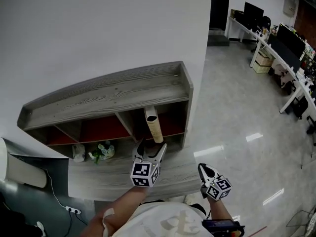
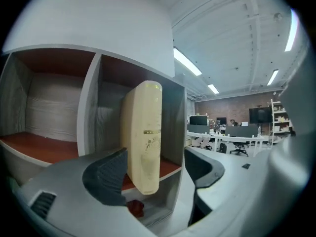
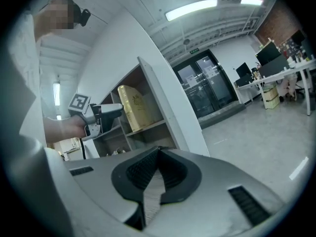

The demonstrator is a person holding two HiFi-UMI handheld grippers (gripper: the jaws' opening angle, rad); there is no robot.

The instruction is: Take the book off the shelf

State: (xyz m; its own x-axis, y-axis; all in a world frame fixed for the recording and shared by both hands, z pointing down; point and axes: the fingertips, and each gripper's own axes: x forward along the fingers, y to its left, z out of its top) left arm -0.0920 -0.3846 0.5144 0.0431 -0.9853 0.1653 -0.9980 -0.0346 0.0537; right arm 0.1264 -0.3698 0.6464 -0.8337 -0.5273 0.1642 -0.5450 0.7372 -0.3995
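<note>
The book (image 2: pixel 145 137) stands upright in the end compartment at the right-hand side of the shelf (image 1: pixel 98 98), close to that compartment's right wall; its cream spine faces outward and its long axis runs top to bottom; its lower end seems to come forward of the board's front edge; the left gripper (image 1: pixel 151 149) is at the front of that compartment, pointing nearly level at the spine, its jaws spread wide with one on each side of the book; in the left gripper view the spine sits nearer the left pad than the right, with a clear gap on the right; neither pad looks to be pressing, so it has hold of nothing; the right gripper (image 3: pixel 155 169) is well off to the right of the shelf's front corner, jaws closed together and empty; the left is plainly the nearer one, and a grip would likely need the jaws centred across the spine's thickness before closing
</note>
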